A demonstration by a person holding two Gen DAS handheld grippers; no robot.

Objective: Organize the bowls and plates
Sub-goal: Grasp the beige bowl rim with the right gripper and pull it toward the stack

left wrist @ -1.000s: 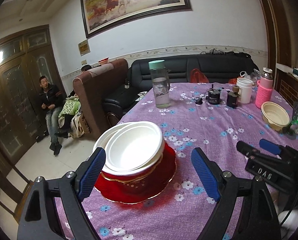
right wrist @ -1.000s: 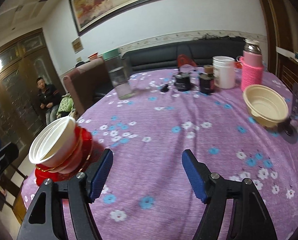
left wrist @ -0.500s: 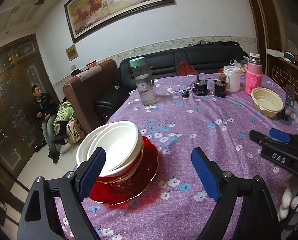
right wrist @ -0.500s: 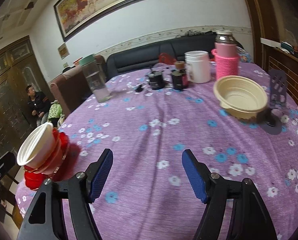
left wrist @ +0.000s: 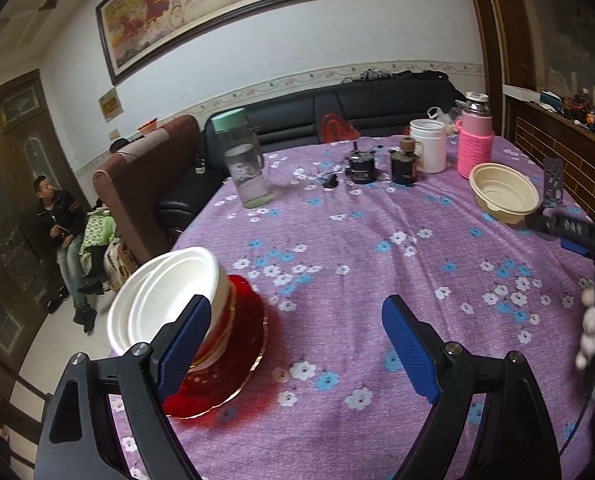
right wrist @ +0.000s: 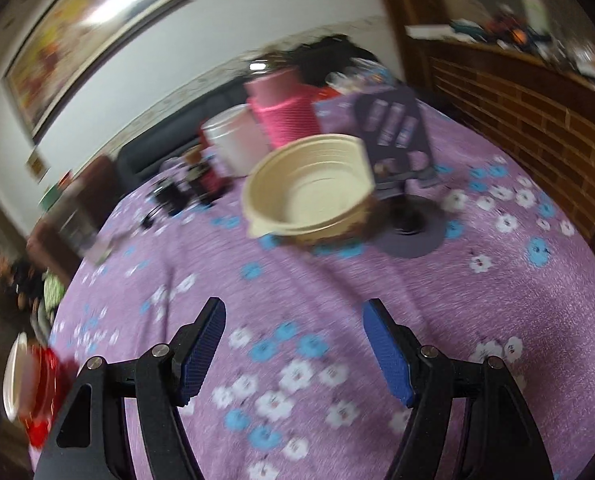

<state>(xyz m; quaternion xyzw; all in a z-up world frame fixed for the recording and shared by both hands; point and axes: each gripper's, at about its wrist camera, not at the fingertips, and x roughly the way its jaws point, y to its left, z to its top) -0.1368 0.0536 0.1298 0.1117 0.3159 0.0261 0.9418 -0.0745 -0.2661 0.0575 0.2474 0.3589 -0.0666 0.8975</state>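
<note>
- No brand or writing can be read anywhere.
- Left gripper (left wrist: 293, 344): ribbed blue pads spread, nothing between; stacked smooth white bowls (left wrist: 165, 292) on a glossy red plate (left wrist: 233, 360) just beside its left pad.
- Right gripper (right wrist: 295, 350): spread, empty, facing a ridged cream plastic bowl (right wrist: 309, 192) on the purple floral tablecloth (right wrist: 337, 280).

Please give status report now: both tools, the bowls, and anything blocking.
Left tool and right tool open, empty. Beige bowl ahead of right tool. White bowls stacked on red plate. Path clear.

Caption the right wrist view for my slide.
Open right hand-held gripper faces a beige bowl on the floral tablecloth.
</note>
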